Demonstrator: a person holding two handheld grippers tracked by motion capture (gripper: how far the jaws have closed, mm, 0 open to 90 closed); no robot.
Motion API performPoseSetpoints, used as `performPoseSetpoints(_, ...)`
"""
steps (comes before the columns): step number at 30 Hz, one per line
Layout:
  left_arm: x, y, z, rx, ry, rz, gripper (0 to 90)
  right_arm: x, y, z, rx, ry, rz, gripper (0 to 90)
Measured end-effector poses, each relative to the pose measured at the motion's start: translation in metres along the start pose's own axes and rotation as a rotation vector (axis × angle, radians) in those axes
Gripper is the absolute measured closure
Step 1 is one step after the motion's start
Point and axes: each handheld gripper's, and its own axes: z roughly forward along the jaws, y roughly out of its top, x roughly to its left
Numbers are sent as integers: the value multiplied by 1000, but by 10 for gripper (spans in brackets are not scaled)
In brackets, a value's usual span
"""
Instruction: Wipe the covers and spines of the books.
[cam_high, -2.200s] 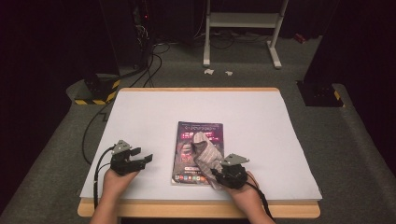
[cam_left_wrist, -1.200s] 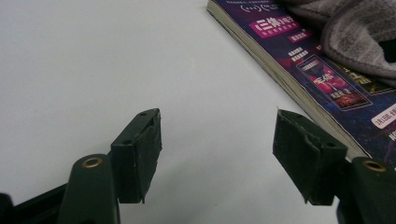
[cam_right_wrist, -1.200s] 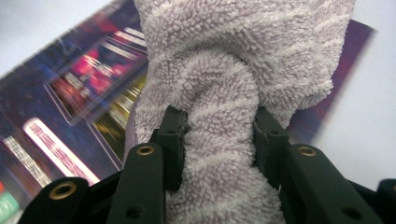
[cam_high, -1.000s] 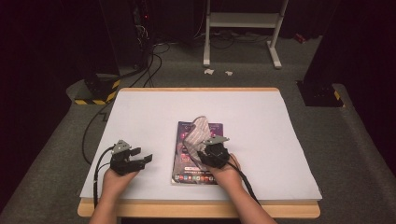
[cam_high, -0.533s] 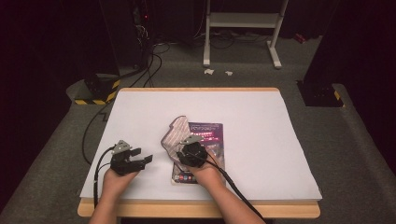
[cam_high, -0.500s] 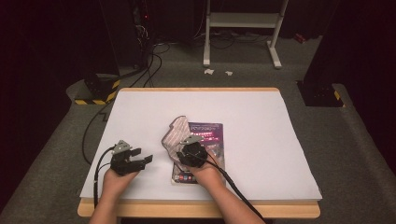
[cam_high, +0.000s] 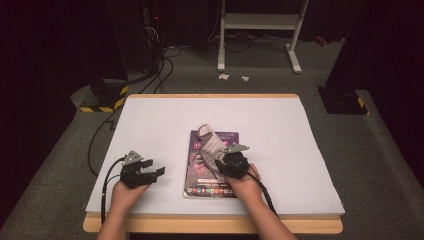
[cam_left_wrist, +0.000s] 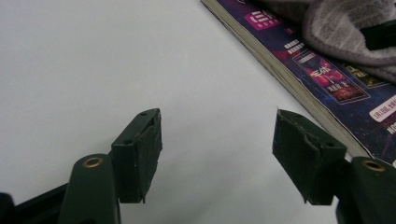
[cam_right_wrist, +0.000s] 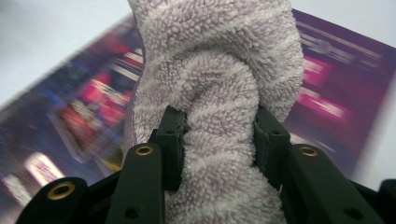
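While my right claw (cam_right_wrist: 217, 135) pinches the fluffy cloth (cam_right_wrist: 219, 70) over the magazine (cam_high: 212, 162), I judge wiping its cover comes next; my left claw (cam_left_wrist: 217, 149) gapes empty on the surface (cam_high: 150, 125).

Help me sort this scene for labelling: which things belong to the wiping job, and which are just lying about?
In the job:
- striped cloth, pinched in the right gripper
- purple magazine under it
- left gripper, open, resting on the white table cover

Lying about:
- metal stand on the floor
- paper scraps
- cables
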Motion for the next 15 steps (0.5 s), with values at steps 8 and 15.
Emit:
performPoseSetpoints(8, -2, 0, 2, 3, 0, 5, 333, -40, -21, -25, -4, -67, 75, 620)
performPoseSetpoints(15, -1, 1, 2, 2, 0, 3, 332, -43, -22, -27, 3, -83, 75, 616)
